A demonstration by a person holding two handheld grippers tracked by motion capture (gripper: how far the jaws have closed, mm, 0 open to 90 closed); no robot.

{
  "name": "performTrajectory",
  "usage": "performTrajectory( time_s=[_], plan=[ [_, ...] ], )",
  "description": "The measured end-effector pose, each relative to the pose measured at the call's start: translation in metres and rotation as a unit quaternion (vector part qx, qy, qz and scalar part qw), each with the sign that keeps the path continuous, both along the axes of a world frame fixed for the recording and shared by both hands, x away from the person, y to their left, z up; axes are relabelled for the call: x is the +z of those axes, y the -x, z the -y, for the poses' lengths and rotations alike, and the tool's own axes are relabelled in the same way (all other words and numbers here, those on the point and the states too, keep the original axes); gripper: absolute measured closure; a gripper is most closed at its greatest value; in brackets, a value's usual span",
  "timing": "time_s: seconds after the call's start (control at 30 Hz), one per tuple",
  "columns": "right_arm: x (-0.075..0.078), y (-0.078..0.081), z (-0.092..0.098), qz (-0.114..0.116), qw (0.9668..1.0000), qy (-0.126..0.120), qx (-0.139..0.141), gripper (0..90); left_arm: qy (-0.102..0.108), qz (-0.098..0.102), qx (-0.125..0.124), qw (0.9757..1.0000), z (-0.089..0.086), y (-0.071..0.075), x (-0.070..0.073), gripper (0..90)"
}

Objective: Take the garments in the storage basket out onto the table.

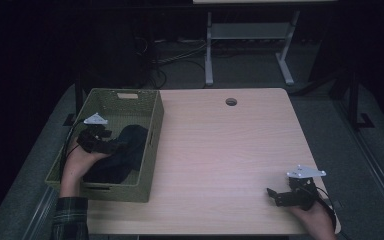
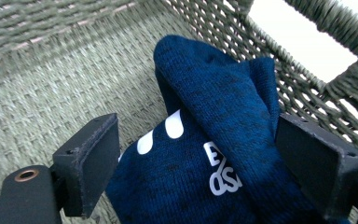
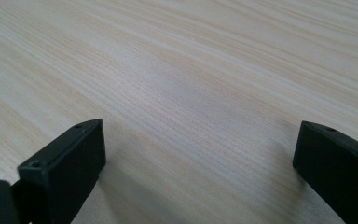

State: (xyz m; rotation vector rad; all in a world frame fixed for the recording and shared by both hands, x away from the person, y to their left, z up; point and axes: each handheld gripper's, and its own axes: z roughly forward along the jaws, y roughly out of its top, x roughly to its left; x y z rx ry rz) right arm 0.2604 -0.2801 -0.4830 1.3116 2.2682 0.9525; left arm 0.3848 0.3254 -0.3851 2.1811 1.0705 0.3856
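A dark blue knitted sock (image 1: 129,150) with white lettering lies folded inside the green woven basket (image 1: 156,131) at the table's left. My left gripper (image 1: 112,142) is down in the basket. In the left gripper view the sock (image 2: 223,107) bulges up between the spread jaws of that gripper (image 2: 200,156); the right jaw touches the fabric and the left jaw stands clear of it. My right gripper (image 1: 274,197) rests low over the table's front right corner. In the right gripper view it (image 3: 200,154) is open, with bare wood between the jaws.
The pale wooden table (image 1: 225,150) has a round cable hole (image 1: 231,102) near its far edge. The basket has a cut-out handle (image 2: 303,37) in its wall just beyond the sock. Desk legs and cables stand on the floor behind the table.
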Motion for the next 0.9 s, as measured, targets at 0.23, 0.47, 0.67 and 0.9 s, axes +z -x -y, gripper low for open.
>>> performTrajectory(
  time_s=[0.23, 0.47, 0.67, 0.9],
  plan=[
    [0.0, 0.0, 0.0, 0.0, 1.0, 0.0, 0.0, 2.1, -0.022, -0.022, -0.008, 0.9995, 0.006, -0.005, -0.011, 14.0],
    [0.0, 0.0, 0.0, 0.0, 1.0, 0.0, 0.0, 2.0, -0.027, -0.035, -0.01, 0.999, 0.008, -0.006, -0.016, 13.9],
    [0.0, 0.0, 0.0, 0.0, 1.0, 0.0, 0.0, 2.0, -0.039, -0.043, -0.009, 0.9983, 0.01, -0.007, -0.021, 14.1],
    [0.0, 0.0, 0.0, 0.0, 1.0, 0.0, 0.0, 2.0, -0.052, -0.055, -0.01, 0.9971, 0.012, -0.008, -0.024, 19.7]
  ],
)
